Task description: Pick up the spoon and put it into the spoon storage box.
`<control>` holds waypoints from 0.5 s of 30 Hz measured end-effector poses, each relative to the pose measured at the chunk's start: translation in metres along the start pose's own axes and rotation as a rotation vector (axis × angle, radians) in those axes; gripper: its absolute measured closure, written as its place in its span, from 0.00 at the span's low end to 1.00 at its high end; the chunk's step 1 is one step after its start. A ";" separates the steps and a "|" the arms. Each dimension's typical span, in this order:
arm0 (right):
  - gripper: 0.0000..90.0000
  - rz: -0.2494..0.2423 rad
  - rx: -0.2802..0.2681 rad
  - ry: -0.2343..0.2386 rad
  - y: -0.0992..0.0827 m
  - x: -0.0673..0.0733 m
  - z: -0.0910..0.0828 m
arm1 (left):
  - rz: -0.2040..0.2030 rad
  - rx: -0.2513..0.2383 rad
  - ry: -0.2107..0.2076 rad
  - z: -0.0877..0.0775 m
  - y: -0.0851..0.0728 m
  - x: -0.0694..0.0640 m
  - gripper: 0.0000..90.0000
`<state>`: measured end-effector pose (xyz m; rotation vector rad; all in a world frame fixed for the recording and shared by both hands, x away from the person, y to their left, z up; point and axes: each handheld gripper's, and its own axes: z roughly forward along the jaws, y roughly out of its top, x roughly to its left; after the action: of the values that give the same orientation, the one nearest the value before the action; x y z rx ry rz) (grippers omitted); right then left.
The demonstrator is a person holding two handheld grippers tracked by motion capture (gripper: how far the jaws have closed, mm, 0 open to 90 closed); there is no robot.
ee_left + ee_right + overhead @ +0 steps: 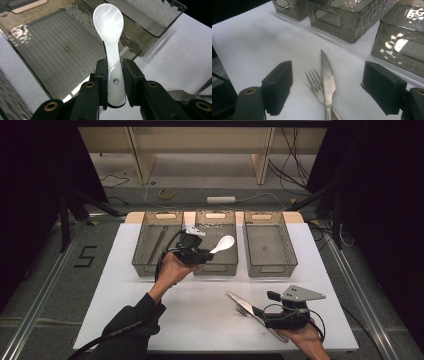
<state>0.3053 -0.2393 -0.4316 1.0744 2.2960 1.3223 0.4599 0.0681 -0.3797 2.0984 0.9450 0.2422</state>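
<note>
White spoon (110,37) lying along left gripper (115,75) axis, bowl pointing away over middle bin (216,245), jaws clamping handle; right gripper (327,92) gaping wide above knife (327,80); no readable markings.

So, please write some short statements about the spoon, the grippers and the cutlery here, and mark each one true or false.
1. The left gripper is shut on the white spoon. True.
2. The spoon is held over the middle bin. True.
3. The right gripper holds the knife. False: its jaws stand open, and the knife lies on the table.
4. The fork lies inside a bin. False: it lies on the table beside the knife.
</note>
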 end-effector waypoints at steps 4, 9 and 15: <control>0.28 0.001 -0.002 0.001 0.000 0.000 0.000 | -0.012 -0.009 0.018 0.002 0.005 0.007 0.83; 0.28 0.002 0.000 0.001 0.000 0.000 0.000 | -0.046 -0.019 0.031 0.010 0.009 0.017 0.83; 0.28 0.003 0.002 0.003 0.000 0.000 0.000 | -0.077 -0.015 0.063 0.019 0.015 0.029 0.82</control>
<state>0.3057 -0.2395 -0.4318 1.0774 2.2990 1.3238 0.4968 0.0711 -0.3852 2.0464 1.0553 0.2765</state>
